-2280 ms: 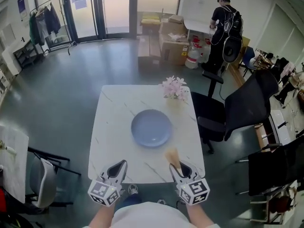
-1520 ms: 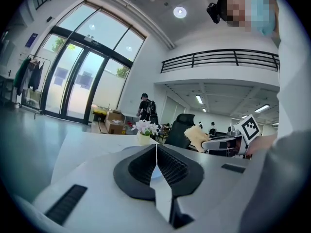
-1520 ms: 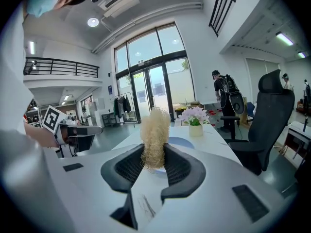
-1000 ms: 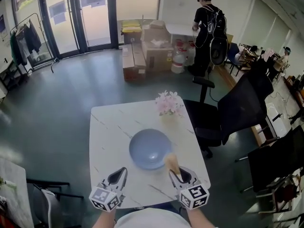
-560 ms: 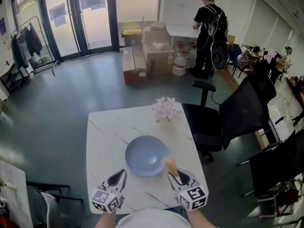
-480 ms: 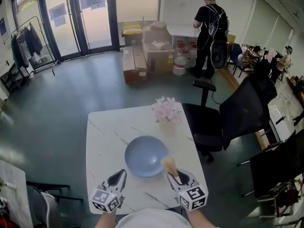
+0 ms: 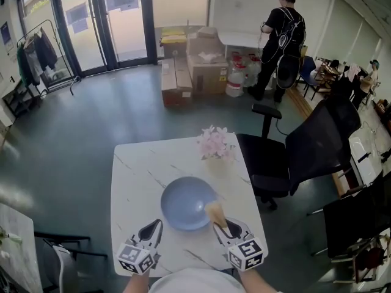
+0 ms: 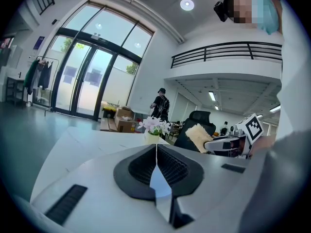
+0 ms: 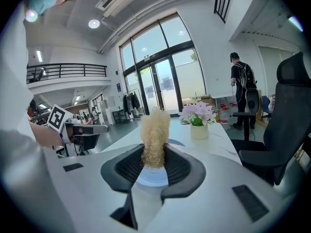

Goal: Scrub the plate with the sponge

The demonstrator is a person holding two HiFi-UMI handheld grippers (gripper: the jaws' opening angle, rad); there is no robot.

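A blue round plate (image 7: 187, 202) lies near the middle of the white marble table (image 7: 135, 173). My right gripper (image 7: 221, 226) is shut on a tan fibrous sponge (image 7: 215, 212), whose tip reaches over the plate's near right rim. In the right gripper view the sponge (image 9: 155, 137) stands upright between the jaws, with the plate (image 9: 153, 177) showing below it. At the table's near left edge my left gripper (image 7: 151, 229) is shut and holds nothing. In the left gripper view the jaws meet in a thin line, my left gripper (image 8: 156, 152) pointing across the table.
A vase of pink flowers (image 7: 214, 144) stands at the table's far right edge. Black office chairs (image 7: 305, 148) crowd the right side. Cardboard boxes (image 7: 204, 63) and a standing person (image 7: 283, 35) are far behind. Another grey chair (image 7: 58, 258) sits at the left.
The view has shifted slightly. My right gripper has edged the sponge a little forward over the plate's near right rim. The left gripper keeps its place.
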